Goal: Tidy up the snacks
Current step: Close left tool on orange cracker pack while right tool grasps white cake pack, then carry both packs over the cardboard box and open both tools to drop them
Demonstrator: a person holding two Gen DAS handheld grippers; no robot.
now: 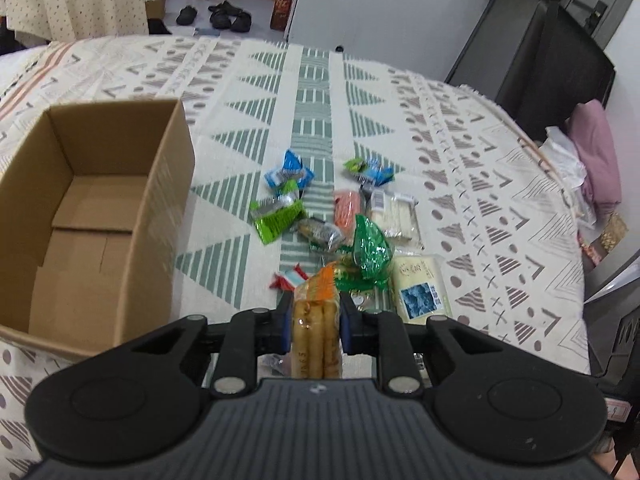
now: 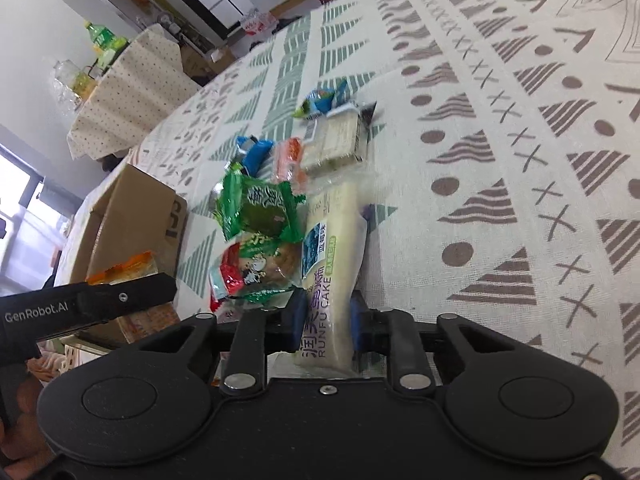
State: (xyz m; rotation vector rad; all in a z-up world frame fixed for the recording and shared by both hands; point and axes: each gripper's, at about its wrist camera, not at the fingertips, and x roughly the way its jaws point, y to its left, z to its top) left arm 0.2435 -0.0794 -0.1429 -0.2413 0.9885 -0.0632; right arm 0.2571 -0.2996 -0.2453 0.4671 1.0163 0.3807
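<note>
My left gripper (image 1: 315, 322) is shut on a clear pack of golden egg rolls with an orange top (image 1: 316, 320), held above the patterned cloth. An open, empty cardboard box (image 1: 96, 216) stands to its left. My right gripper (image 2: 326, 318) is shut on a white Runfu cake pack (image 2: 332, 248) that lies at the near edge of the snack pile. The pile holds green packets (image 2: 260, 208), blue packets (image 1: 290, 170), an orange pack (image 1: 346, 208) and a pale biscuit pack (image 1: 394, 216). The left gripper and its egg rolls show in the right wrist view (image 2: 120, 296), near the box (image 2: 132, 216).
The patterned cloth (image 1: 480, 184) covers the whole table. A dark chair (image 1: 552, 68) stands at the far right, with pink fabric (image 1: 596, 152) beside it. A second table with bottles (image 2: 100, 52) stands beyond the far edge.
</note>
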